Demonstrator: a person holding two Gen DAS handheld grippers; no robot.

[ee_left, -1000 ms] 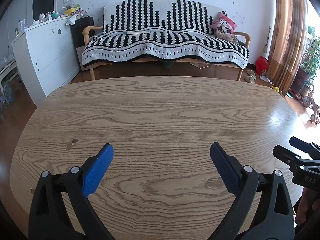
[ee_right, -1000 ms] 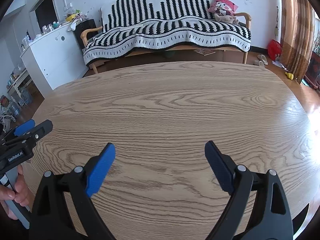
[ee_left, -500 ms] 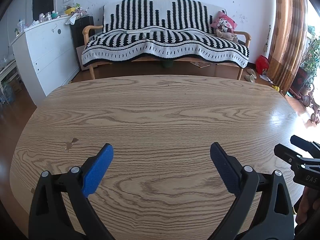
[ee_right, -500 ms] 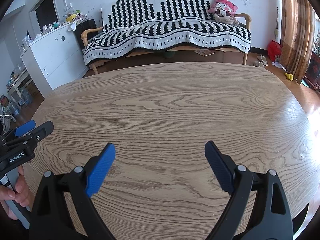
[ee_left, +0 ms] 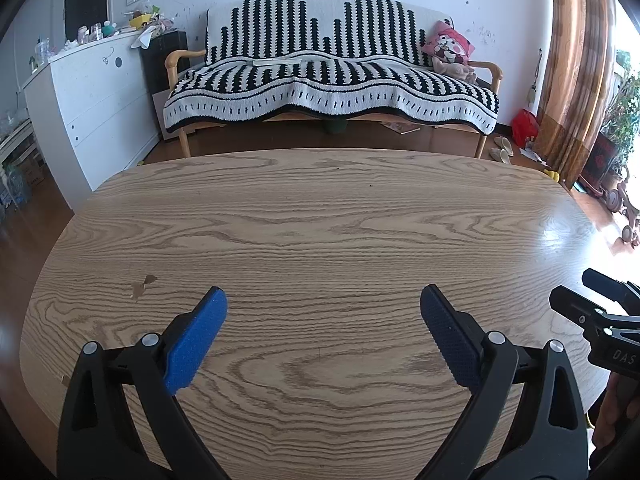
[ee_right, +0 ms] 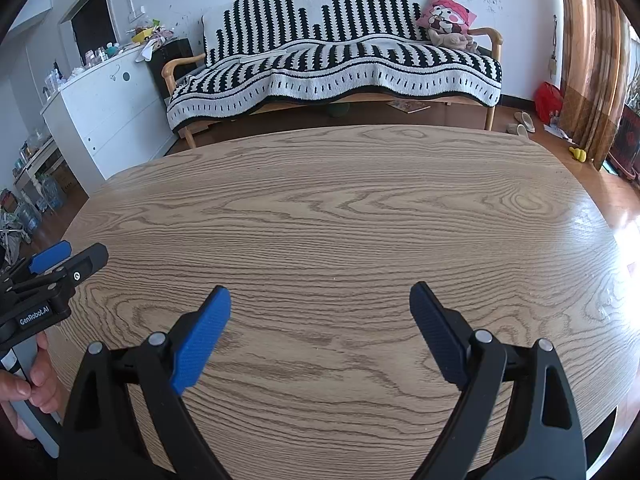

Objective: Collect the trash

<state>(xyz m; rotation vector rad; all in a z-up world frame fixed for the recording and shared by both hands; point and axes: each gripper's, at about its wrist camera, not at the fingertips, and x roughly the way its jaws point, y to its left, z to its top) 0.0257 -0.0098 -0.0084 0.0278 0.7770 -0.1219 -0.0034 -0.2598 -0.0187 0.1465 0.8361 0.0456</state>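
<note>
The left claw (ee_left: 323, 304) hangs over the near part of the wooden worktop (ee_left: 320, 208), its blue pads spread wide with nothing between them. The right claw (ee_right: 320, 304) hangs beside it over the same worktop, also spread wide and holding nothing. Each shows at the edge of the other's view, gripped by a hand (ee_right: 36, 384). No trash shows on the wood; only a small chipped mark (ee_left: 142, 286) lies left of the left claw. Beyond the worktop stands a sofa (ee_left: 332, 84) under a striped blanket
</note>
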